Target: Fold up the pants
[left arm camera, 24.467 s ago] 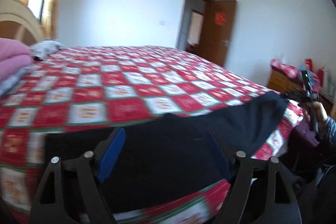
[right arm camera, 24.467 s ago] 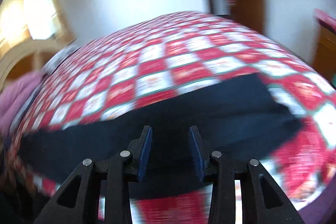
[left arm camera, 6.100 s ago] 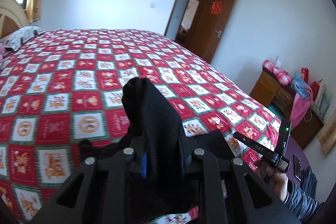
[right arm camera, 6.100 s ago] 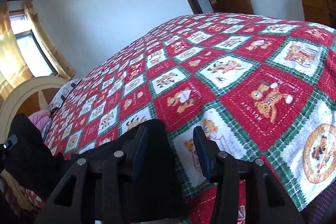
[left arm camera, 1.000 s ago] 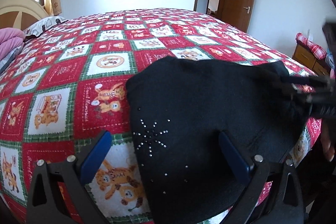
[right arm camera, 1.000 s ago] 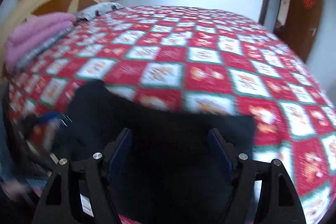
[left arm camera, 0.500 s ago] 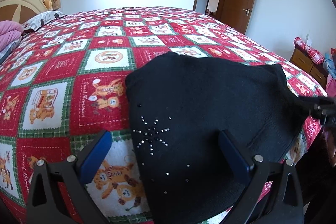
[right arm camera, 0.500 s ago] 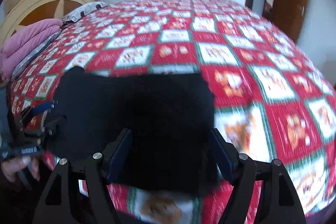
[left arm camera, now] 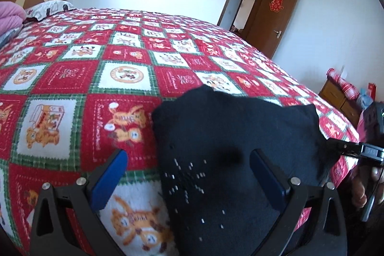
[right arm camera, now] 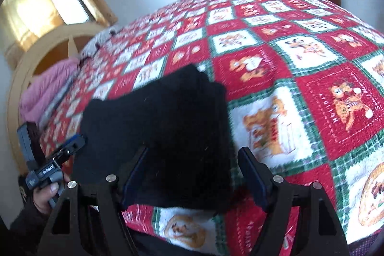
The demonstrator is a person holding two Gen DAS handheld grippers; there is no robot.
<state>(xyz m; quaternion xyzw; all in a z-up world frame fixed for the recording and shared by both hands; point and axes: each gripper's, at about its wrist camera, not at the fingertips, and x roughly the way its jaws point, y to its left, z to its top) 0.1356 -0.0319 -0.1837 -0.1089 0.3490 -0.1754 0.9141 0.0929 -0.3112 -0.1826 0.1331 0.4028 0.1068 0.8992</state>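
The black pants (left arm camera: 230,140) lie folded into a thick pad near the front edge of the bed, with a star of small studs on the top layer. My left gripper (left arm camera: 189,174) hovers open over their near left part, touching nothing. In the right wrist view the same pants (right arm camera: 168,121) fill the middle. My right gripper (right arm camera: 193,174) has its jaws closing, with the pad's near right edge between them and neither pad pressing on the cloth. Each gripper shows in the other's view: the right gripper (left arm camera: 348,149) at the pants' far right corner, the left gripper (right arm camera: 64,152) at their left edge.
A red, white and green quilt (left arm camera: 124,73) covers the bed. A pink blanket (right arm camera: 45,90), a pillow (left arm camera: 48,8) and the cream headboard (right arm camera: 26,68) lie at its head. A brown door (left arm camera: 276,16) stands open beyond. A wooden dresser (left arm camera: 340,97) with clutter stands at the right.
My right gripper has slid right along the pants' near edge and rolled, and its jaws have narrowed a little. My left gripper has shifted slightly, still open.
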